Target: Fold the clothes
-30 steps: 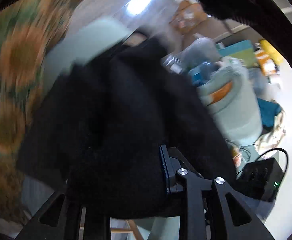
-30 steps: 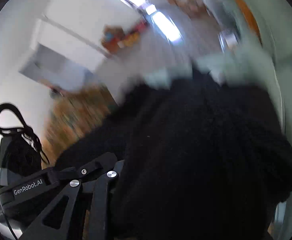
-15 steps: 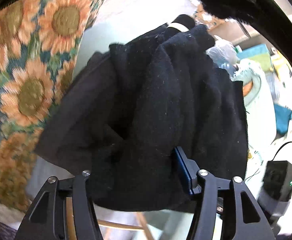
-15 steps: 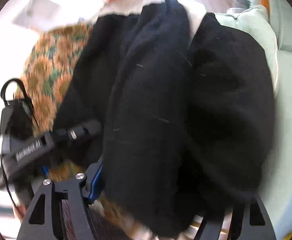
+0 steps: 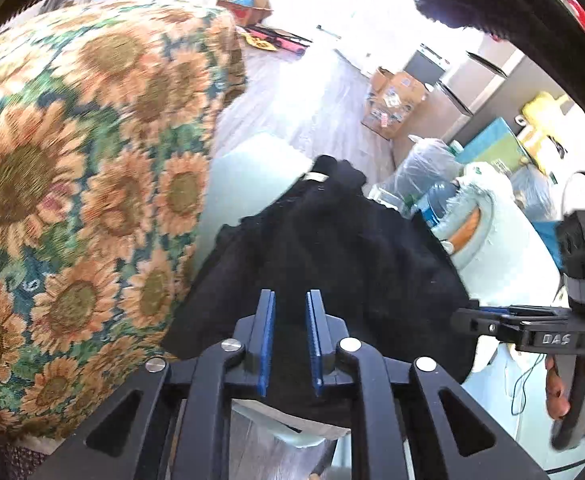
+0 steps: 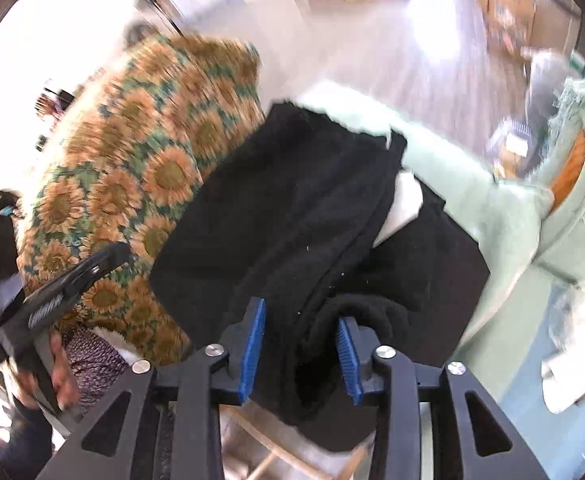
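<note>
Left hand-held gripper (image 5: pixel 288 336) hung above the black garment (image 5: pixel 332 260) with its blue pads (image 5: pixel 266 340) close together but not meeting; its jaws had just been closing, and only a narrow gap with no cloth in it showed between them, the garment lying below. In the other view the right hand-held gripper (image 6: pixel 300 352) had its pads (image 6: pixel 252 348) clearly apart; its jaws had also just been closing, and a rolled fold of the black garment (image 6: pixel 312 216) sat between them, near the right pad, though I could not tell if it was pressed. The garment lay bunched on a pale green cushion (image 5: pixel 244 176), with its left edge against the sunflower-pattern cover (image 5: pixel 84 184) and its near edge hanging over the front of the cushion. A white label showed at its far edge. To the right stood a pale green seat back (image 6: pixel 572 184) with an orange part, close to the garment's right edge. Beyond the cushion the wooden floor (image 5: pixel 324 92) was open up to some cardboard boxes (image 5: pixel 396 100). A person's hand (image 5: pixel 572 384) held the right tool at the right border of the left view.
</note>
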Motion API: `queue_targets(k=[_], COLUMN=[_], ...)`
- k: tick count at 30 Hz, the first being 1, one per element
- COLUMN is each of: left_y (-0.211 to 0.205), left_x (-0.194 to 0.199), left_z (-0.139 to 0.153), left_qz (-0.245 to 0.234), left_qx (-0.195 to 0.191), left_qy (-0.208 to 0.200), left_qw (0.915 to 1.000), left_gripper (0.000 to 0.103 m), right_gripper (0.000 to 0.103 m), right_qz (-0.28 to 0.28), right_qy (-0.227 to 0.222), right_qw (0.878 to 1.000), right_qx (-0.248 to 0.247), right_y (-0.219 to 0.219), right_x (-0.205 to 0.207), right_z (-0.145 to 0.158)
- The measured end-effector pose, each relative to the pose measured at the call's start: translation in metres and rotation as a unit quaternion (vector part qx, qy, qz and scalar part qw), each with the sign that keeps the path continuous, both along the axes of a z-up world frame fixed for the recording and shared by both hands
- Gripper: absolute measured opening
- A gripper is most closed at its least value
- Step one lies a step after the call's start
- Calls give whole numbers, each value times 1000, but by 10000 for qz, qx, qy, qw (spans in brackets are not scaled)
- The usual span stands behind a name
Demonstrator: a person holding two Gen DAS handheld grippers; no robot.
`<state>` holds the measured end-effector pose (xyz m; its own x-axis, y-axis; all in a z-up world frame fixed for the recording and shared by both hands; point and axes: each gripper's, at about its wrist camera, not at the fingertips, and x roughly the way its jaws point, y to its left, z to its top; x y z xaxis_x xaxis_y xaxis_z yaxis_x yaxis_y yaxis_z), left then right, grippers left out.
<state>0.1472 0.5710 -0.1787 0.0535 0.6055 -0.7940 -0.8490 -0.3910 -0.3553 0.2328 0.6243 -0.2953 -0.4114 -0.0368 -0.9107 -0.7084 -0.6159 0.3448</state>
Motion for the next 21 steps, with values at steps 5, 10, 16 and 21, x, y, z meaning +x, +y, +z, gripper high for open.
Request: queue_targets(k=[5, 10, 16, 21], left_y=[18, 19, 23, 30], left_x=[10, 17, 24, 21], left_z=[-3, -16, -37, -74], left_qz=[-84, -236, -31, 399], left_qx=[-69, -203, -433, -1206], left_qy=[-301, -512, -1096, -1104], left_qw=[9995, 9982, 9930, 9857], left_gripper=[12, 11, 11, 11], right_gripper=[63, 63, 28, 24], right_qz=[-558, -1716, -1134, 309], right_qy=[-692, -1422, -376, -248], right_qw=[9947, 9743, 9927, 9981], right_qx=[-523, 337, 174, 463], right_y=[2, 29, 41, 46], right_x=[8, 75, 28, -91], right_z=[-22, -14, -7, -29])
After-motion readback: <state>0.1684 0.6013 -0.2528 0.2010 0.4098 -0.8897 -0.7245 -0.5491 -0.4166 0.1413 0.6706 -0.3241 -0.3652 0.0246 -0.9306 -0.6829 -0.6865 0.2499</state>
